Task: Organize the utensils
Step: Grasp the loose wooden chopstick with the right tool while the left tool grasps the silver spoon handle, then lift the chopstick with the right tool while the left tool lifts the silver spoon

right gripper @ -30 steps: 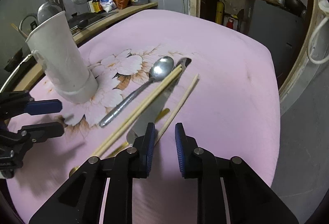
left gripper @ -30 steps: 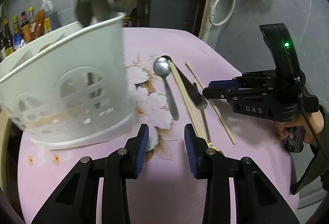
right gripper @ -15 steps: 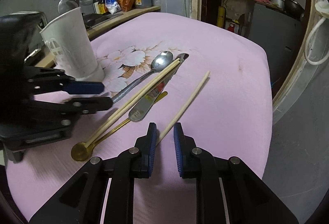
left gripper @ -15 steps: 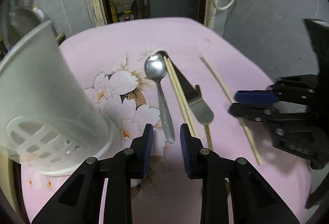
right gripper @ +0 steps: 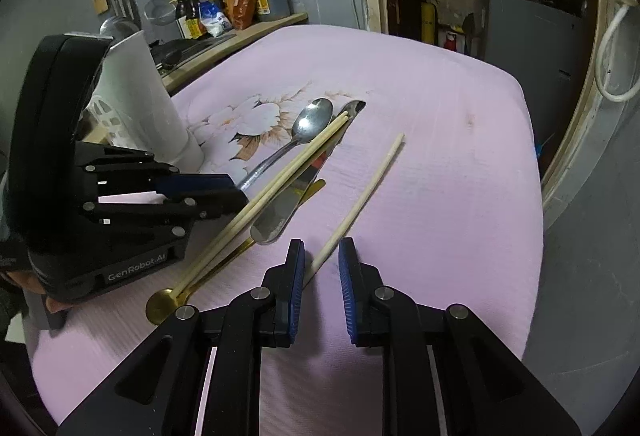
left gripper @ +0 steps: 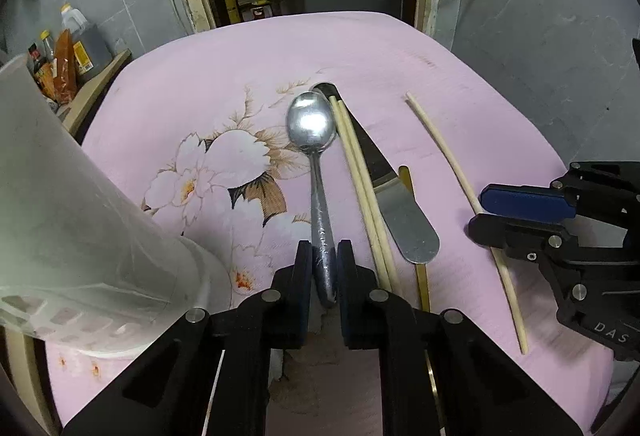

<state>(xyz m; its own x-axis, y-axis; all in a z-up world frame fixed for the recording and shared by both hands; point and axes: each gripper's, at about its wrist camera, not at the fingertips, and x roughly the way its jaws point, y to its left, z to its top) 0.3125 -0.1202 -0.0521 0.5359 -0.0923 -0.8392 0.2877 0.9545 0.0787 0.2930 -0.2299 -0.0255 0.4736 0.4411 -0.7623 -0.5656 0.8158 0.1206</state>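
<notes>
Ahead of the tools — one steel spoon (left gripper: 316,172), one knife (left gripper: 396,208), one gold spoon (right gripper: 160,306), three chopsticks (right gripper: 360,202), one white holder (left gripper: 80,220) — seven items total.

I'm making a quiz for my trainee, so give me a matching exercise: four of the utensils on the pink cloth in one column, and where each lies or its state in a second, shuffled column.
Things:
1. silver spoon
2. single chopstick
3. butter knife
4. gold spoon

Places or states:
A. handle runs under the knife blade
B. handle between the left gripper's closing jaws
C. lying beside a pair of chopsticks
D. near end between the right gripper's jaws

Pairs: 1-B, 2-D, 3-C, 4-A
</notes>
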